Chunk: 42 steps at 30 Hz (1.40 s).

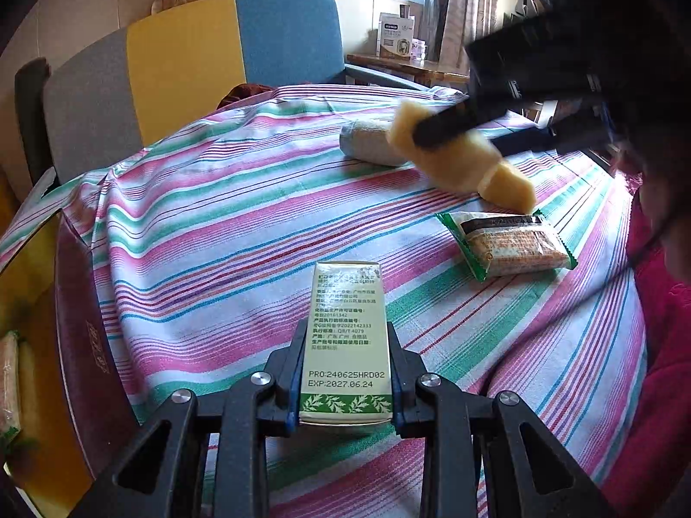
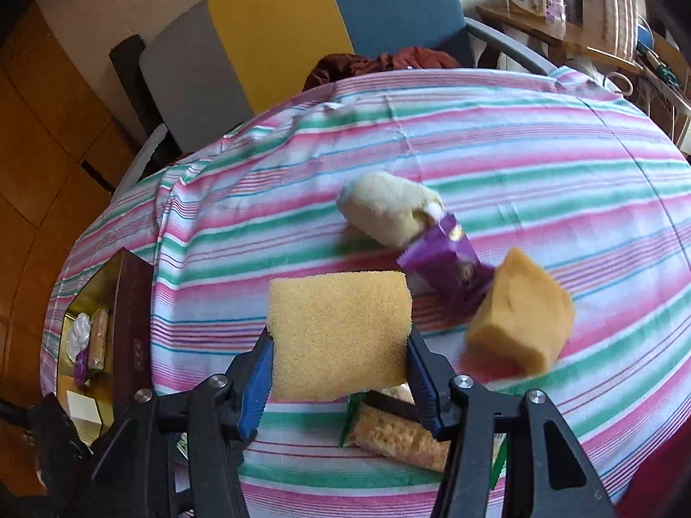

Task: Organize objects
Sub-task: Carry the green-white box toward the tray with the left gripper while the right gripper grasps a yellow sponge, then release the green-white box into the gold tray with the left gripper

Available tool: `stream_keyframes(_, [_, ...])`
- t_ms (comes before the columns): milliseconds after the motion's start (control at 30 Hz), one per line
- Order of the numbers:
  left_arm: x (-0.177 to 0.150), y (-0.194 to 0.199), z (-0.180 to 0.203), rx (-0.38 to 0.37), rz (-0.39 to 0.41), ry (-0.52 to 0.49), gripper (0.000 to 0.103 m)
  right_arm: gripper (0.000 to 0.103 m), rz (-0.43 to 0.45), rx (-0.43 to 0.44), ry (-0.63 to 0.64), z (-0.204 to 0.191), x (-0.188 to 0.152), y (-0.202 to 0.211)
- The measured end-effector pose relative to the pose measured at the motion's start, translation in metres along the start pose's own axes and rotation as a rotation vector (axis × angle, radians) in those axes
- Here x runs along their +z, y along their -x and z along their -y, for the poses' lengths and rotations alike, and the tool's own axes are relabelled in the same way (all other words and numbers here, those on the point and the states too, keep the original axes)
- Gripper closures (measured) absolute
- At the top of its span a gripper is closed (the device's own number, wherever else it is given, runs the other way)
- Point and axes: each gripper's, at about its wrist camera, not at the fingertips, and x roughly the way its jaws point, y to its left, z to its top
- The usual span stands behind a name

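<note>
My left gripper (image 1: 345, 371) is shut on a pale green printed carton (image 1: 345, 336), held just above the striped tablecloth (image 1: 216, 224). My right gripper (image 2: 339, 345) is shut on a yellow sponge (image 2: 339, 332), lifted over the table; it shows blurred in the left wrist view (image 1: 449, 151). A second yellow sponge (image 2: 522, 311), a purple snack wrapper (image 2: 445, 263) and a rolled cream cloth (image 2: 388, 209) lie ahead. A green-edged cracker packet (image 1: 509, 246) lies under the right gripper (image 2: 397, 431).
A dark red open box (image 2: 129, 323) with a gold interior stands at the table's left edge and holds snack packets (image 2: 97, 336). A grey, yellow and blue chair (image 1: 172, 64) stands behind the table. A wooden side table (image 1: 406, 64) is at the back right.
</note>
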Motion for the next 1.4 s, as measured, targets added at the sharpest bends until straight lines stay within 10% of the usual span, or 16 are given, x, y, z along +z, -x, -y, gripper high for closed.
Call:
stream_keyframes(467, [0.01, 0.095, -0.018, 0.061, 0.123, 0.072, 0.073, 0.047, -0.002, -0.049, 0.175, -0.03, -0.012, -0.015])
stream_keyframes(1033, [-0.067, 0.189, -0.202, 0.237, 0.169, 0.569, 0.073, 0.047, -0.045, -0.053, 0.337, -0.067, -0.03, -0.032])
stream_keyframes(1400, [-0.051, 0.155, -0.236, 0.105, 0.105, 0.729, 0.073, 0.047, -0.052, -0.048, 0.339, -0.068, -0.029, -0.032])
